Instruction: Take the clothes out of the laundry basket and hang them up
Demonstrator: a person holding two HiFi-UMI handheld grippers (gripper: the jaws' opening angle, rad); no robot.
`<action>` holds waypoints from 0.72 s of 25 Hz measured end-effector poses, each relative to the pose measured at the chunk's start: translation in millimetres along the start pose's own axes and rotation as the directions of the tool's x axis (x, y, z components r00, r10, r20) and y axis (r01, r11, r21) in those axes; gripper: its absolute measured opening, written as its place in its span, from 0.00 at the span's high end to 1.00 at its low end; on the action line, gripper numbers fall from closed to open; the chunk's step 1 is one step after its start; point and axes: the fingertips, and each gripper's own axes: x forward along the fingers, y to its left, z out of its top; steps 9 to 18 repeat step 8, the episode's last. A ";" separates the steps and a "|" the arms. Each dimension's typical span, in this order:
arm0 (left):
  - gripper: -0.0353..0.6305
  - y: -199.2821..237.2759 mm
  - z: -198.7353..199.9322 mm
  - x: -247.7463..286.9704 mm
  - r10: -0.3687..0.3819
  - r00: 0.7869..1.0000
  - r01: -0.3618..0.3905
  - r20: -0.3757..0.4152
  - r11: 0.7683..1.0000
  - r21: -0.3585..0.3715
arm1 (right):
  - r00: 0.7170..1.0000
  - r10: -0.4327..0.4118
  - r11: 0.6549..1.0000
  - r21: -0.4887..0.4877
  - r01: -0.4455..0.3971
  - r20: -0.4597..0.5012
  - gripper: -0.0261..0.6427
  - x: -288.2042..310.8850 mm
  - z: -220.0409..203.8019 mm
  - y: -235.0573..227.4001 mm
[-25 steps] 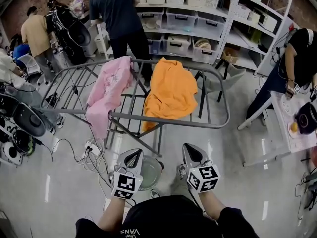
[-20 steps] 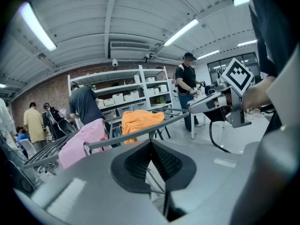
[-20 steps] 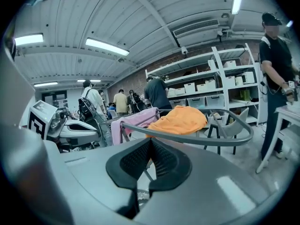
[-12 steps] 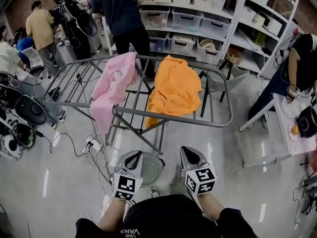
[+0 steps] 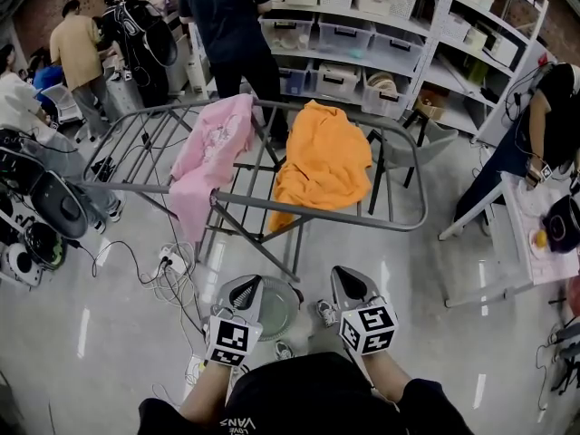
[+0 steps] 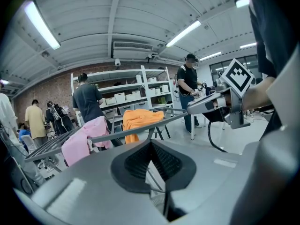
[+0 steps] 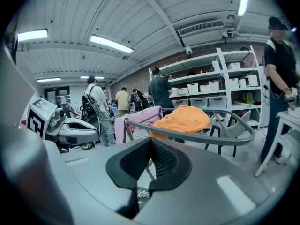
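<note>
A grey metal drying rack (image 5: 308, 210) stands in front of me. A pink garment (image 5: 210, 159) hangs over its left part and an orange garment (image 5: 319, 166) over its middle. The same rack (image 7: 211, 135) with the orange garment (image 7: 180, 118) and the pink garment (image 7: 136, 118) appears in the right gripper view. A round pale laundry basket (image 5: 278, 308) sits on the floor below, between my grippers. My left gripper (image 5: 241, 292) and right gripper (image 5: 346, 282) are both shut and hold nothing, side by side near my body, short of the rack.
Several people stand around: one in dark clothes (image 5: 231, 25) at the white shelving (image 5: 381, 34) behind the rack, others at the far left, one at the right by a white table (image 5: 530, 234). Cables and a power strip (image 5: 168, 265) lie on the floor left of the basket.
The view has shifted a little, so the rack sits slightly lower in the picture. Both grippers stay shut and keep their places near my body.
</note>
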 end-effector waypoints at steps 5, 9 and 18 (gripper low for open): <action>0.94 -0.3 1.4 -2.3 -0.003 1.000 0.003 0.003 1.000 0.008 | 1.000 0.000 1.000 -0.004 0.000 0.001 0.95 -1.7 1.6 1.2; 0.94 0.1 1.4 -4.0 0.001 1.000 -0.001 -0.004 1.000 0.009 | 1.000 0.000 1.000 -0.005 0.000 0.004 0.95 -2.3 2.6 1.5; 0.94 0.1 1.4 -4.0 0.001 1.000 -0.001 -0.004 1.000 0.009 | 1.000 0.000 1.000 -0.005 0.000 0.004 0.95 -2.3 2.6 1.5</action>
